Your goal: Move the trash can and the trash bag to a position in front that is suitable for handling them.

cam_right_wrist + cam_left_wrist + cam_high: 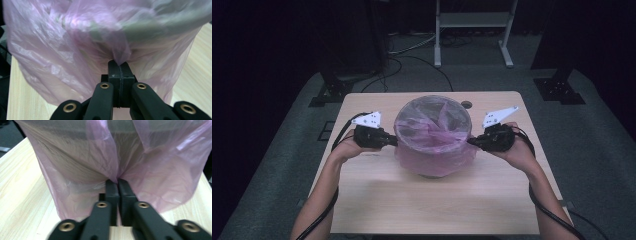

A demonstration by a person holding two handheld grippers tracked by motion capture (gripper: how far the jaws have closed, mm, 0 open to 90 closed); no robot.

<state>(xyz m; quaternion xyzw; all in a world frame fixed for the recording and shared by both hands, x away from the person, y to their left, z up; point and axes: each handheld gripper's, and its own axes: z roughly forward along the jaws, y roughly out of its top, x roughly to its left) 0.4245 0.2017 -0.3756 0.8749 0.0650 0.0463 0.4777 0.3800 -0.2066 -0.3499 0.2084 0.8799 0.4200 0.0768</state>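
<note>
left gripper (393,141): jaws pinched on pink bag (434,145), bin's left side | right gripper (472,142): jaws pinched on same bag, right side | bag: thin, see-through, draped over round bin (432,172), skirt hanging down the wall | bin: upright, mid table (432,205), between both hands

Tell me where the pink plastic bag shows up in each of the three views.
High view: pink plastic bag at table centre, draped over a round bin.
Left gripper view: bag across the upper frame, pinched above the jaws.
Right gripper view: bag across the upper frame, pinched likewise.
Shared landmark: wooden table.
</note>
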